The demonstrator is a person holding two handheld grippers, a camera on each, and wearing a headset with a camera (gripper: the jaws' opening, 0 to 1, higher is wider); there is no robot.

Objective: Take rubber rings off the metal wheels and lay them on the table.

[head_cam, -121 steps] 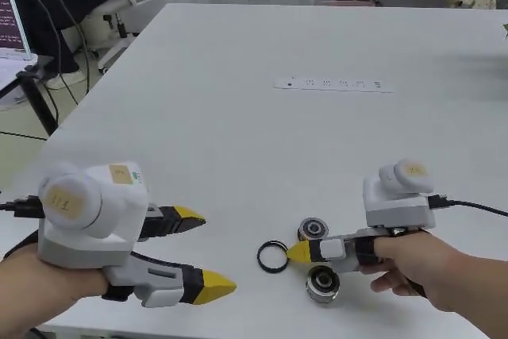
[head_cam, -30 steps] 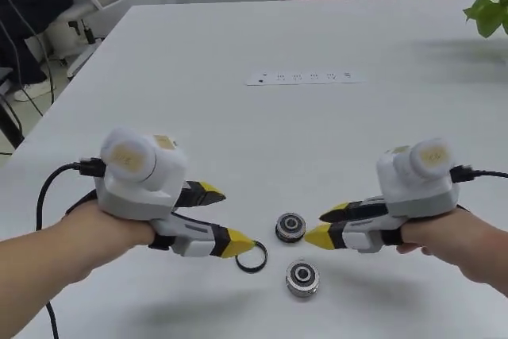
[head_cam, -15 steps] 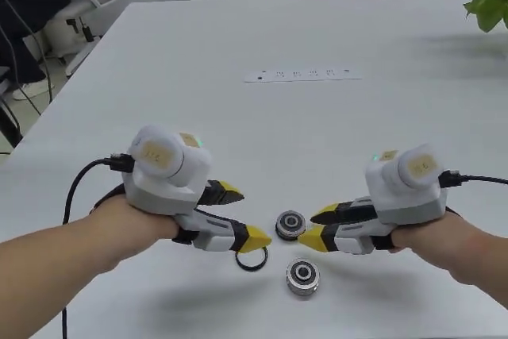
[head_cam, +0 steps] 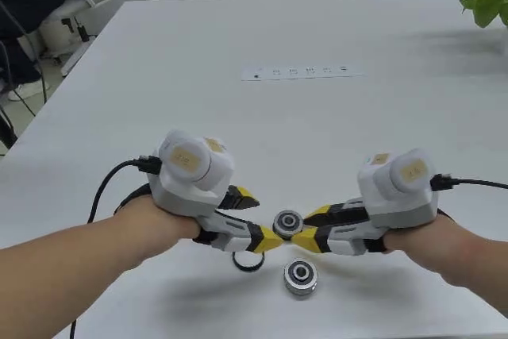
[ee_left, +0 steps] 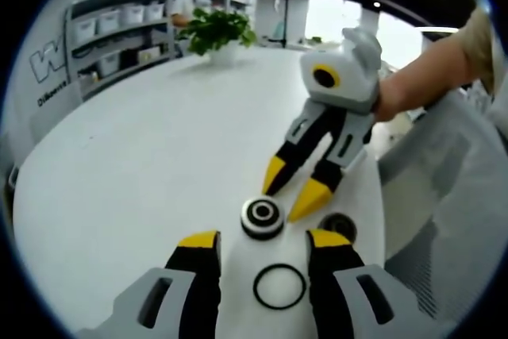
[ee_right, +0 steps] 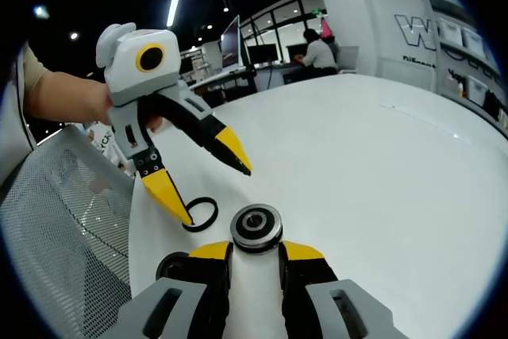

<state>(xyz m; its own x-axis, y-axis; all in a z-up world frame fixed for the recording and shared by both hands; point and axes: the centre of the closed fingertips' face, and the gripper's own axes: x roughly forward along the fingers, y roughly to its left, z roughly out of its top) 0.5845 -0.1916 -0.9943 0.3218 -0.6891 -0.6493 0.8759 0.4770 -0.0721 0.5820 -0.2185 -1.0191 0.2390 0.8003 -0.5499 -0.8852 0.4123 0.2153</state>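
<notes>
Wheel [head_cam: 287,222] is flanked by spread left hand-held gripper [head_cam: 260,218] and spread right hand-held gripper [head_cam: 309,225]; contact unclear; rubber ring [head_cam: 248,260] half hidden.

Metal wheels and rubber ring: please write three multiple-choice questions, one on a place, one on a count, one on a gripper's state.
1. Where is the rubber ring? A on the floor; B on the table, between the left gripper's jaws; C in a box.
2. How many metal wheels lie on the table? A two; B one; C four.
3. The left gripper is: A shut on a wheel; B shut on the ring; C open.
B: the left gripper view shows it there. A: the head view shows two. C: its jaws stand apart.
</notes>
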